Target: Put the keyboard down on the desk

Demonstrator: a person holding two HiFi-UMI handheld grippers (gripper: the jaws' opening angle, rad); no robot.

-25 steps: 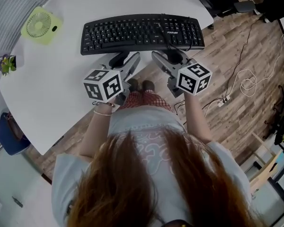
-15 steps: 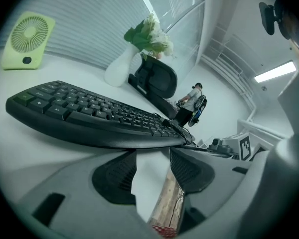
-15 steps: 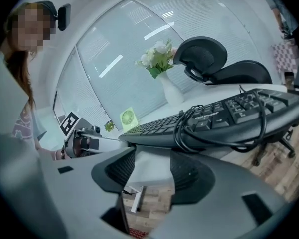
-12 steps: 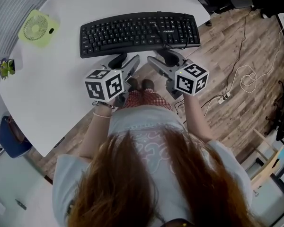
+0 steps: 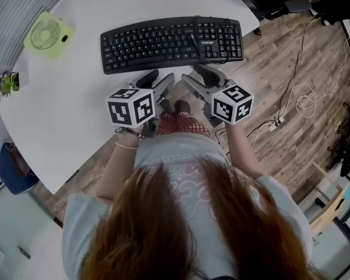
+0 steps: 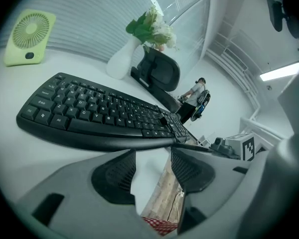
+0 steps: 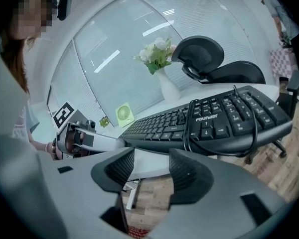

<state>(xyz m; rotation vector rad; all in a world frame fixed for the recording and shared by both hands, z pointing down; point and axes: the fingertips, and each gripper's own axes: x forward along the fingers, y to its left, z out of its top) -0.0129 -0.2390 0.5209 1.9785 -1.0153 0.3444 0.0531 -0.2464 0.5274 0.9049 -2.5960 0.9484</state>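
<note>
keyboard (image 5: 172,42) black, white "founder" print near right end, on desk (image 5: 76,104).

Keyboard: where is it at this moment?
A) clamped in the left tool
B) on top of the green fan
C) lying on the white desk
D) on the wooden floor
C: the keyboard lies on the white desk; the left tool and right tool, jaws just opening, hold nothing.
</note>
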